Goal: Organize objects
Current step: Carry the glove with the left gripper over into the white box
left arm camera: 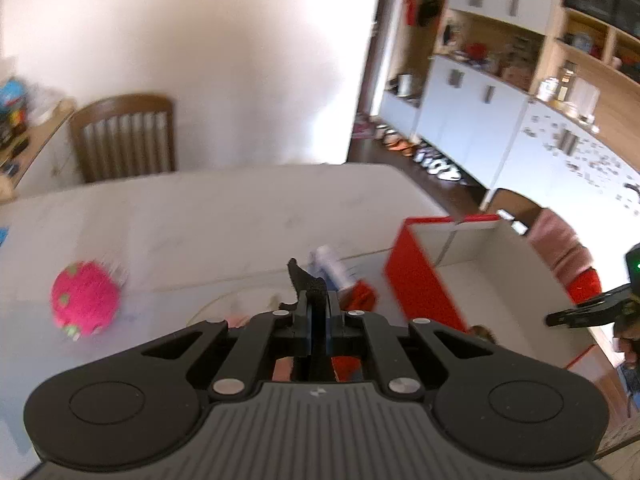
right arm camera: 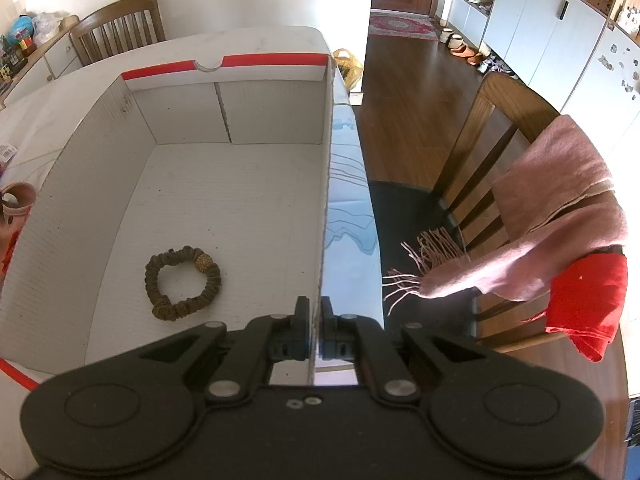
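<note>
Your right gripper is clamped on the right wall of the cardboard box, its 2 fingers pinching that thin edge from either side. The box lies open-topped on the white table, its long axis running away from you toward the far wall with the red strip and thumb notch. Inside, 1 brown scrunchie with a gold bead lies flat on the floor, nearer the left wall and the near end; the rest of the floor is bare. Just outside the held wall runs a narrow strip of table, then the table's edge drops off to the wooden chair draped with a pink scarf and a red cloth.

Your left gripper is closed on a small black object (too blurred to name) that sticks up out of the jaws. Beyond it stands the box's red side, with a pink strawberry-like ball well off to the left on open tabletop. A blurred white-and-blue item lies just past the fingertips.
</note>
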Action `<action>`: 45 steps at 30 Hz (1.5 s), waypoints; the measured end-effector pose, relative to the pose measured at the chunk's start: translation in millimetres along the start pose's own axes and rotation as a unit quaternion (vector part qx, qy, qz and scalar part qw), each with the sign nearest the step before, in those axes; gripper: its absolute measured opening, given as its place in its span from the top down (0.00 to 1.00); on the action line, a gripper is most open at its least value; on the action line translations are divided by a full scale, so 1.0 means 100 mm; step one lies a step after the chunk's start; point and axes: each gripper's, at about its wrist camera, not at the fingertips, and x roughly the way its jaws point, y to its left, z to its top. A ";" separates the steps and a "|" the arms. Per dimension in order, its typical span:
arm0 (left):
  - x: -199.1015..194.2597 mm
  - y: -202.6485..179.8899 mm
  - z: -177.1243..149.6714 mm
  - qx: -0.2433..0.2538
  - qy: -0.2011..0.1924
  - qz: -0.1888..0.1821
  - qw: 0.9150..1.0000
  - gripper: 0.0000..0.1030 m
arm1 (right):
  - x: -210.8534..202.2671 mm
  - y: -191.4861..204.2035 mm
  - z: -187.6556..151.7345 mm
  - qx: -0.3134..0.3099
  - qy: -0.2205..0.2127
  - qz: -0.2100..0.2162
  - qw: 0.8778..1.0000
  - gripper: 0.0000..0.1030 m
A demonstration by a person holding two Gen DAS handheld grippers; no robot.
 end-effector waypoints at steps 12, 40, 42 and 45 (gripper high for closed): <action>0.23 -0.85 0.49 0.073 -0.014 -0.104 0.992 0.95 | -0.01 0.00 -0.01 -0.005 0.000 -0.001 1.000 0.97; 1.71 -2.30 0.07 0.192 0.141 -0.178 0.955 0.95 | 0.00 0.02 -0.01 -0.024 0.001 0.008 1.000 0.96; 1.79 -2.30 0.01 0.200 0.153 -0.170 0.953 0.95 | 0.00 0.02 -0.01 -0.024 0.001 0.010 1.000 0.96; 1.89 -2.29 -0.06 0.201 0.172 -0.165 0.950 0.95 | 0.00 0.01 -0.01 -0.024 0.001 0.012 1.000 0.96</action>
